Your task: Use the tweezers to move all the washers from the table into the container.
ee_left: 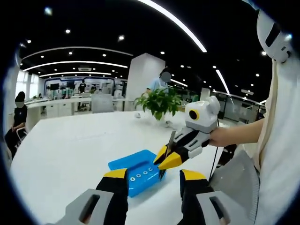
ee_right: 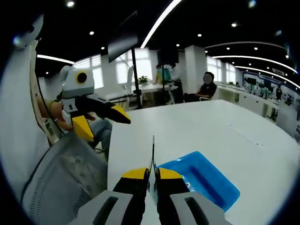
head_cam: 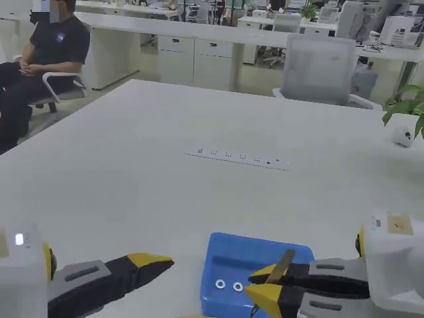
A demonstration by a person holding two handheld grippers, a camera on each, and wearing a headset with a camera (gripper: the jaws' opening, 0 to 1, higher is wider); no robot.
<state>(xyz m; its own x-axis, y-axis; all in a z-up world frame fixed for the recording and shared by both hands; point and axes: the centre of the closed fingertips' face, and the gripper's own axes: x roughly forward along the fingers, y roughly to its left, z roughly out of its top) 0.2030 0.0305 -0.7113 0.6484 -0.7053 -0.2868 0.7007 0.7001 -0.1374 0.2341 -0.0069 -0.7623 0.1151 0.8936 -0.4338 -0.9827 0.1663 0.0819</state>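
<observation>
Lying flat: small pale ring washers [head_cam: 220, 285] inside blue container [head_cam: 232, 255].

Spans the head view as a broad white table [head_cam: 132, 172]. Bears a shallow blue container [head_cam: 228, 250] at the near edge. Holds a flat socket strip [head_cam: 238, 158] near the middle, well apart from the container. Carries a small white round object [head_cam: 403, 136] at far right.

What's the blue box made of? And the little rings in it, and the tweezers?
The container is probably plastic, evenly coloured blue with a dull sheen. The washers are likely metal, pale and glinting. The tweezers are a thin flat strip, perhaps metal; too small to tell.
</observation>
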